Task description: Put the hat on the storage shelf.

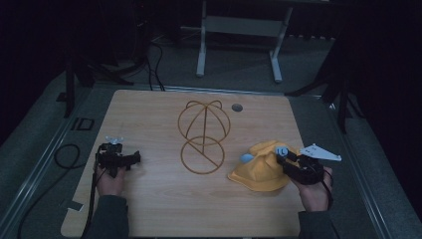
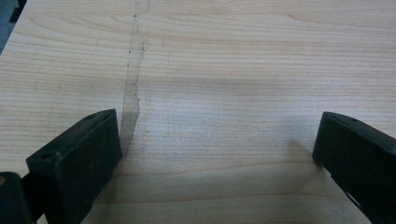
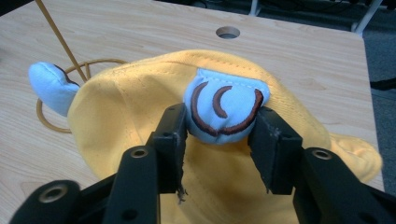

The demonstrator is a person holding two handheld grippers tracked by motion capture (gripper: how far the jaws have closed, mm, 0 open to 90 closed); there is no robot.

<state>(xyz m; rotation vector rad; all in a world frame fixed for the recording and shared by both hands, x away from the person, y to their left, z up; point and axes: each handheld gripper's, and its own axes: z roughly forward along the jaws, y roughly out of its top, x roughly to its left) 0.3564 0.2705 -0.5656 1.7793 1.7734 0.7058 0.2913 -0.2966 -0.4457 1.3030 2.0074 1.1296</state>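
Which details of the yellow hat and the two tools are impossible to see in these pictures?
- Yellow hat, high view: its near-right part is covered by the right tool.
- Hat, right tool view: grip on the blue ear unclear.
- Left tool, its own view: both jaws cut off by the bottom edge.

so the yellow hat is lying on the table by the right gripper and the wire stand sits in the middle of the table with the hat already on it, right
Not quite: the wire stand is bare. The high view shows it in the middle of the table with nothing on it, while the yellow hat lies flat on the table beside it, by the right gripper.
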